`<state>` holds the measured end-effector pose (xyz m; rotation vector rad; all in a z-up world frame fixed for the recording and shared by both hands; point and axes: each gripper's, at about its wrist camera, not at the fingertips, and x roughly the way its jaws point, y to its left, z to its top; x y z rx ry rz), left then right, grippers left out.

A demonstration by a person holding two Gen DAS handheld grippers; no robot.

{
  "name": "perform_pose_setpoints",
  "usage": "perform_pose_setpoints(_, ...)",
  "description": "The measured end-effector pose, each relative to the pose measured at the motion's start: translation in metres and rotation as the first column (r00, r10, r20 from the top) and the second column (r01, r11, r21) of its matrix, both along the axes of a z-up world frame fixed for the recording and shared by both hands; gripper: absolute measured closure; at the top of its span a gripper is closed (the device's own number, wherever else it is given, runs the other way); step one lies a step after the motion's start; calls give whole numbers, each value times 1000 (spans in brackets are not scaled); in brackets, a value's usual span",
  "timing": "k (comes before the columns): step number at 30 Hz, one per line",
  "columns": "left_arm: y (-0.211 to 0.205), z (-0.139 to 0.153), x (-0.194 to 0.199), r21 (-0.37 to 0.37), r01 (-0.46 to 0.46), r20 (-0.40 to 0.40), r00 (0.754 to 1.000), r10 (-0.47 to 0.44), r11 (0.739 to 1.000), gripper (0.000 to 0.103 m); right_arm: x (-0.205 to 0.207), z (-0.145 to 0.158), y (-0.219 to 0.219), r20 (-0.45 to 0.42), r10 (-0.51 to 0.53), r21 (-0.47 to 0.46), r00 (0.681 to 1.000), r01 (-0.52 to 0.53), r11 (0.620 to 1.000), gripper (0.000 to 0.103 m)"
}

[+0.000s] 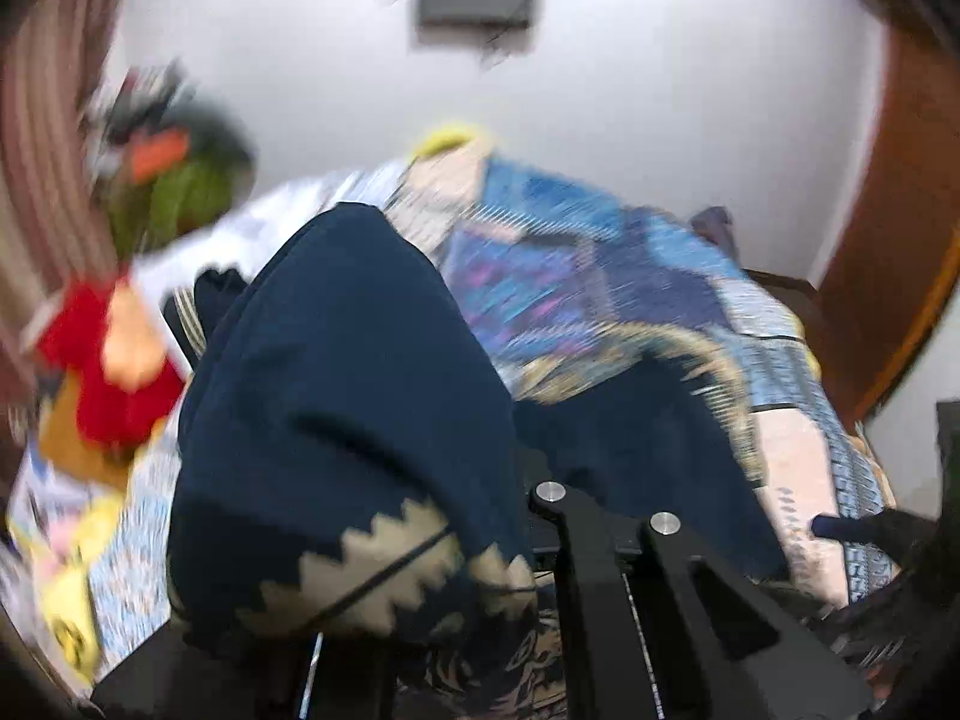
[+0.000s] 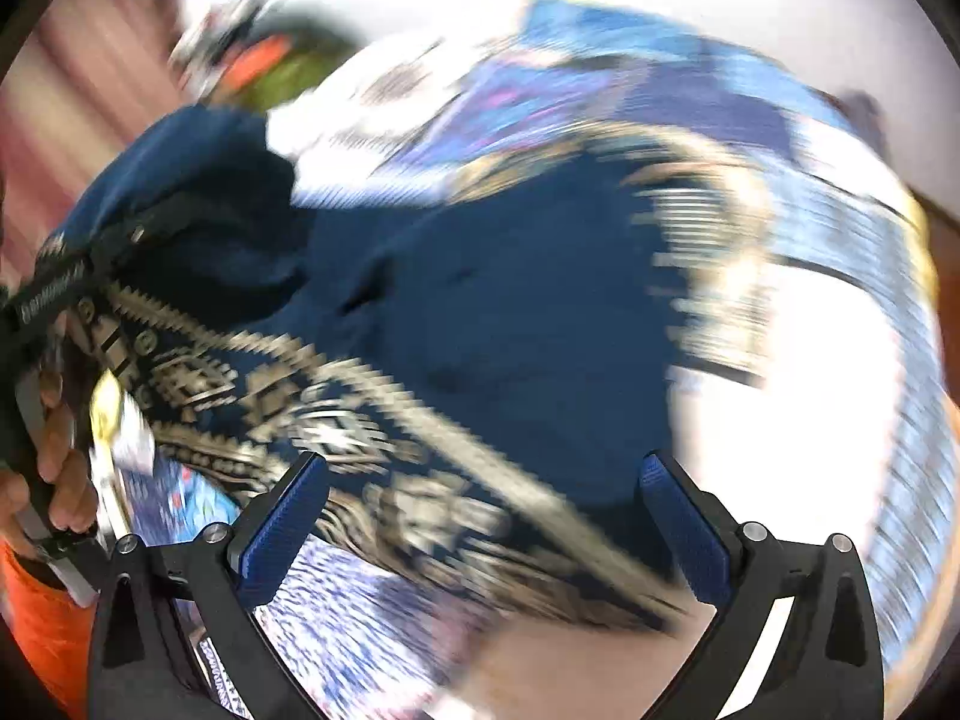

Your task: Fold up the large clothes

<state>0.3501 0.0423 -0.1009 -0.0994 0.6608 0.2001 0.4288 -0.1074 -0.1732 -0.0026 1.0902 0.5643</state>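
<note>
A large navy garment point(image 1: 336, 396) with a cream zigzag border hangs lifted in front of the left wrist camera. My left gripper point(image 1: 600, 510) is shut on it, and the cloth hides its fingertips. In the right wrist view the same garment point(image 2: 480, 300) spreads over the bed, one edge pulled up to the left gripper point(image 2: 60, 288), which a hand point(image 2: 60, 480) holds. My right gripper point(image 2: 486, 516) is open just above the patterned border, its blue pads point(image 2: 288, 522) wide apart and clear of the cloth. Both views are blurred.
A blue patchwork bedspread point(image 1: 600, 276) covers the bed. Red point(image 1: 102, 372), green point(image 1: 186, 198) and yellow point(image 1: 72, 600) clothes lie piled at the left. A white wall point(image 1: 600, 90) is behind, with a brown wooden door point(image 1: 900, 240) at the right.
</note>
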Motion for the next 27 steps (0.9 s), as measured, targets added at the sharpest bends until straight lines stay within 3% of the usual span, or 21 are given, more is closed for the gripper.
perform_pose_setpoints(2, -41, 9, 7, 28, 89, 21, 996, -89, 996, 97, 0, 12, -49, 2, -108, 33, 994, 108, 994, 0)
perform_pose_setpoints(5, -98, 0, 16, 59, 207, -20, 978, -207, 976, 97, -8, 27, -111, 17, -225, 53, 974, 224, 973, 0)
perform_pose_setpoints(8, -136, -38, 29, 5, 297, -154, 944, -293, 955, 96, -17, 39, -152, 30, -299, 63, 954, 296, 953, 0)
perform_pose_setpoints(11, -151, -90, 40, -85, 352, -328, 874, -360, 932, 95, -32, 48, -181, 27, -336, 87, 941, 333, 939, 0)
perform_pose_setpoints(14, -156, -102, 28, -27, 377, -349, 865, -362, 926, 93, -45, 52, -193, 24, -344, 94, 939, 340, 936, 0)
perform_pose_setpoints(17, -150, -89, 14, -37, 415, -345, 849, -401, 909, 76, -55, 51, -198, 27, -331, 82, 943, 327, 941, 0)
perform_pose_setpoints(21, -134, -66, -11, -114, 489, -315, 808, -498, 865, 24, -59, 52, -192, 27, -300, 81, 953, 297, 951, 0)
perform_pose_setpoints(22, -128, -56, -18, -121, 500, -287, 809, -512, 858, 18, -59, 55, -186, 31, -289, 89, 957, 286, 954, 0)
perform_pose_setpoints(27, -78, -19, -38, -96, 429, -190, 878, -440, 898, 12, -55, 66, -152, 64, -226, 117, 972, 218, 969, 0)
